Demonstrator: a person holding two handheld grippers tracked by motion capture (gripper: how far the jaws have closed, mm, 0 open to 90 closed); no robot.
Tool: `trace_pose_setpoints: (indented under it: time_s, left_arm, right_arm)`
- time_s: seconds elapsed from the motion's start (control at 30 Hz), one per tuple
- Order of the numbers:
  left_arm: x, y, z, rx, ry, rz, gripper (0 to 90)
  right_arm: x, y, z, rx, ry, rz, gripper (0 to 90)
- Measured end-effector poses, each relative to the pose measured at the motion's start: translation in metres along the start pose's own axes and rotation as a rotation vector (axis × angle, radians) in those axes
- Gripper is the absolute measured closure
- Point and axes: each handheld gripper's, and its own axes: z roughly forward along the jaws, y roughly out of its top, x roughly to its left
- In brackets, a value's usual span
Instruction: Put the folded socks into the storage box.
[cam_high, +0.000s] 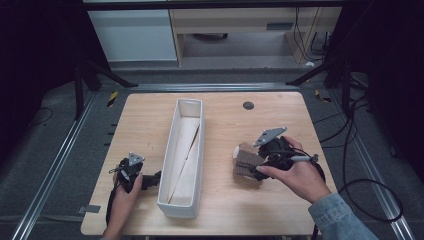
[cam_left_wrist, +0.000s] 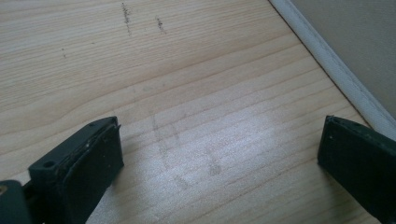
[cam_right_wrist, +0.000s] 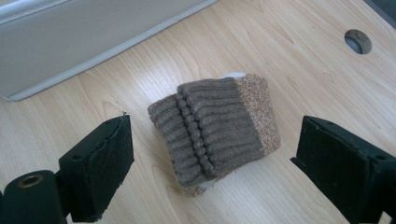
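Folded sock (cam_right_wrist: 217, 128) lies between right tool (cam_right_wrist: 212, 154) open jaws.

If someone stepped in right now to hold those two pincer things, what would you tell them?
Right gripper: jaws wide open, lined up either side of the folded brown socks, not yet gripping.
Left gripper: open, holding nothing, low over bare table beside the white bin.
The socks lie on the table to the right of the bin, apart from it.
Done: nothing moved into the bin that I can see.
Left, probably: close on the socks, lift them and place them in the bin.
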Motion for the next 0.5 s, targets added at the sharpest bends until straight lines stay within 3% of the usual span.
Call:
trace_pose_setpoints:
  time_s: [0.5]
  left_arm:
    - [0.001,-0.001,-0.001,0.001,-0.009,0.009,0.0]
  right_arm:
    - [0.006,0.003,0.023,0.038,0.049,-0.069,13.4]
